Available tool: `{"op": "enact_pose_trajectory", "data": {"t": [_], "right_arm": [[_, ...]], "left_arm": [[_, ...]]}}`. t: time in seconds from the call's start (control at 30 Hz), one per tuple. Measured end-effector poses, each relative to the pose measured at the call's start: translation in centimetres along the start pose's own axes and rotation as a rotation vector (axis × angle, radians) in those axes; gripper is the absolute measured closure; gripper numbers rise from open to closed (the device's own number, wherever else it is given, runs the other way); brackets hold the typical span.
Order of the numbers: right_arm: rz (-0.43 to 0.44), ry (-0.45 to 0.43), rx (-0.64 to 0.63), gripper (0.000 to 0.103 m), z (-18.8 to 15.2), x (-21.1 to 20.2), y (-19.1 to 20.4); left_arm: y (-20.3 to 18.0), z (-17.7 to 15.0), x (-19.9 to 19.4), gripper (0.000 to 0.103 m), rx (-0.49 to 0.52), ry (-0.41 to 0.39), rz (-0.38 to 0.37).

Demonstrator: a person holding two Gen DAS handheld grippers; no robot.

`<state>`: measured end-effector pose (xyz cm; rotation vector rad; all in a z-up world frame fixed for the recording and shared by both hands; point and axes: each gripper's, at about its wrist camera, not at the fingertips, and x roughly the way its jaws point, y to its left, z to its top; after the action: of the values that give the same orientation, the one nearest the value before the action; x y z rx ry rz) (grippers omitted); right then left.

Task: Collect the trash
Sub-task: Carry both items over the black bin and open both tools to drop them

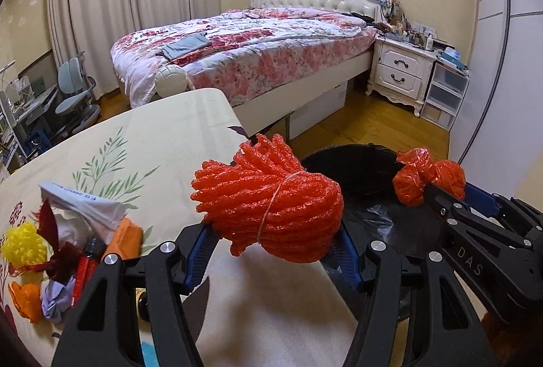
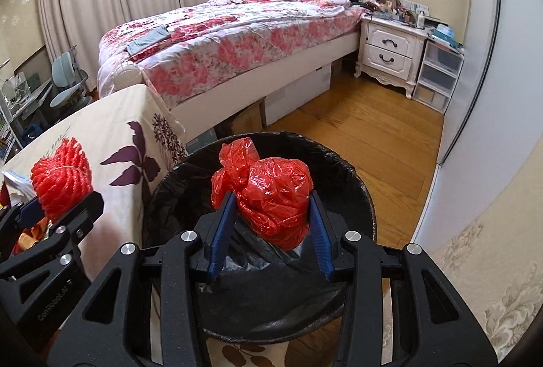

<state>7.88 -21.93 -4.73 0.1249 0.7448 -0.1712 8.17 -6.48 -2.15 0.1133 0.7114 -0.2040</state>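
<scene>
right tongs (image 2: 271, 224) clamped on the red plastic bag (image 2: 271, 194) hang right over the bin (image 2: 353, 177), while left tongs (image 1: 275, 251) gripping the foam-net bundle (image 1: 271, 200) sit at the desk (image 1: 152, 136) edge, bin just to their right.

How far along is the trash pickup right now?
Done: I cannot tell; the black-lined bin shows only liner where visible. In hand: the right gripper is clamped on a red plastic bag above the bin's mouth, and the left gripper holds a red foam net bundle at the table edge beside the bin. Left: a pile of scraps on the table.
</scene>
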Motion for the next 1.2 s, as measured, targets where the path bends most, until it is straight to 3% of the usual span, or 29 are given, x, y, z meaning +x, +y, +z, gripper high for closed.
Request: {"op": "enact_pose_trajectory", "data": {"t": [0.23, 0.6, 1.2], "right_arm": [[-0.011, 0.024, 0.027, 0.062, 0.1, 1.8, -1.0], [-0.046, 0.009, 0.054, 0.048, 0.2, 1.5, -2.1], [-0.086, -0.022, 0.068, 0.041, 0.2, -1.2, -2.5]], "left_arm": [[-1.5, 0.7, 1.8, 0.040, 0.035, 0.022, -0.001], [-1.9, 1.0, 1.8, 0.019, 0.038, 0.014, 0.024], [-1.7, 1.5, 1.4, 0.015, 0.026, -0.001, 0.006]]}}
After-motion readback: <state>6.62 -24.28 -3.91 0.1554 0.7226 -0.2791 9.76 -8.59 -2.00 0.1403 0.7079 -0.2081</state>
